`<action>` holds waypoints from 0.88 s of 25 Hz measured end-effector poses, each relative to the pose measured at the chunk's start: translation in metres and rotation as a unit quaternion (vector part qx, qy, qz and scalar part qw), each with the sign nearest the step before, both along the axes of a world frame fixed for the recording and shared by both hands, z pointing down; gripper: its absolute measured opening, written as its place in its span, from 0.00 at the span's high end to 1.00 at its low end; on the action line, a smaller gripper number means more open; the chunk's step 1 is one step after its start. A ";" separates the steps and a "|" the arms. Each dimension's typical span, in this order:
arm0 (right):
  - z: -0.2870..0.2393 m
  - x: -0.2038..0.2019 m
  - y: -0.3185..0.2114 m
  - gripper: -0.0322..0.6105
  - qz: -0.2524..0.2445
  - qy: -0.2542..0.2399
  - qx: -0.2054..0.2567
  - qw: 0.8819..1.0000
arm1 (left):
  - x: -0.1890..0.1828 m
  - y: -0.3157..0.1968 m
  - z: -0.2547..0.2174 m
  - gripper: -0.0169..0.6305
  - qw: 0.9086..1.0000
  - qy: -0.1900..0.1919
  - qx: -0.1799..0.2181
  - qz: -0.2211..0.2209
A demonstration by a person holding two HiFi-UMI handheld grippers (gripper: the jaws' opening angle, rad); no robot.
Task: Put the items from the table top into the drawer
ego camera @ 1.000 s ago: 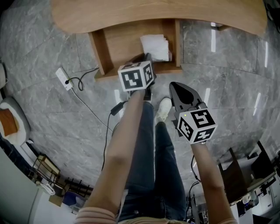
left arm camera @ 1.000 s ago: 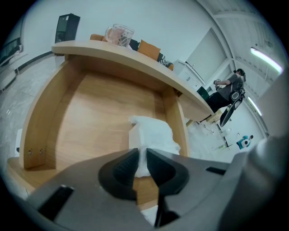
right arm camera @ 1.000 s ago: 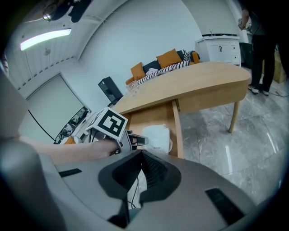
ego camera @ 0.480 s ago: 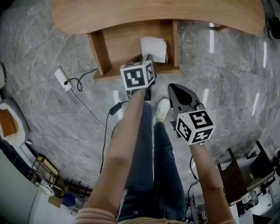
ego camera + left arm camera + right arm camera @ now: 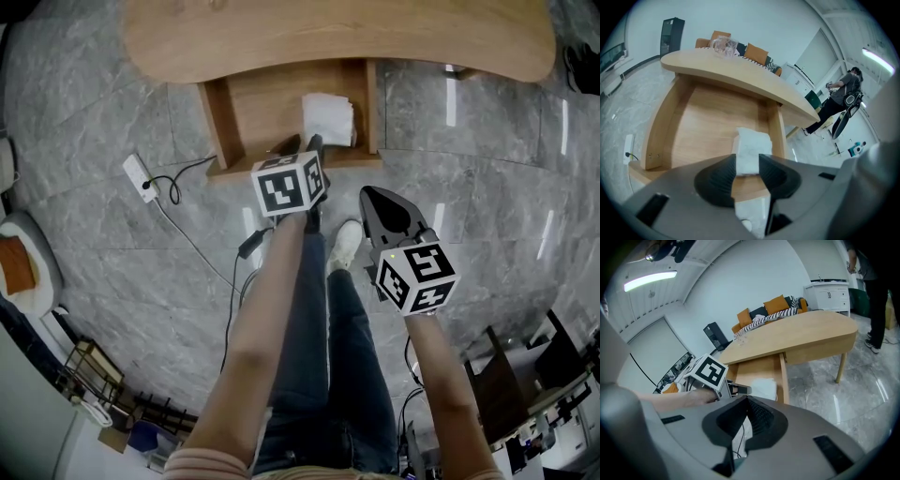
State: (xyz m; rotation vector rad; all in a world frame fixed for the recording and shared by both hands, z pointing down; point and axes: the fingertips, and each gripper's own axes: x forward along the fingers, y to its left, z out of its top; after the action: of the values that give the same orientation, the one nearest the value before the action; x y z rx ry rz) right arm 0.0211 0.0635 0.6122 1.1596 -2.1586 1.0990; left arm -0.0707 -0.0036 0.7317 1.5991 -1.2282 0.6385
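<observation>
A white folded pack (image 5: pixel 328 116) lies in the open wooden drawer (image 5: pixel 253 103) under the curved table top (image 5: pixel 337 33), against the drawer's right wall. My left gripper (image 5: pixel 300 146) hovers over the drawer's front edge. Its jaws have just been opening and stand open, gripping nothing. In the left gripper view the white pack (image 5: pixel 753 148) shows beyond the left gripper (image 5: pixel 747 165), resting on the drawer floor. A clear item (image 5: pixel 724 46) stands on the table top. My right gripper (image 5: pixel 372 194) hangs over the floor, nearer me, shut and empty (image 5: pixel 745 400).
A white power strip (image 5: pixel 137 174) with a black cable lies on the marble floor left of the drawer. The person's legs and a white shoe (image 5: pixel 352 234) are below the grippers. Another person (image 5: pixel 840 99) stands far right. A sofa with orange cushions (image 5: pixel 774 304) is behind the table.
The left gripper's jaws have opened and the gripper has pulled up and back toward me. The white pack stays in the drawer. The right gripper has hardly moved.
</observation>
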 end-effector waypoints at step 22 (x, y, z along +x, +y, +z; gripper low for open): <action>-0.147 0.016 -0.013 0.94 0.044 -0.050 0.102 0.993 | 0.012 0.016 -0.205 0.95 0.982 0.066 0.172 0.034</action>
State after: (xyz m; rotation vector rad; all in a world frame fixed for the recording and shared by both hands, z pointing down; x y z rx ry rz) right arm 0.0370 0.0508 0.4655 1.3249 -2.3617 1.0108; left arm -0.0592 0.0127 0.5268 1.9426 -1.2366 0.3667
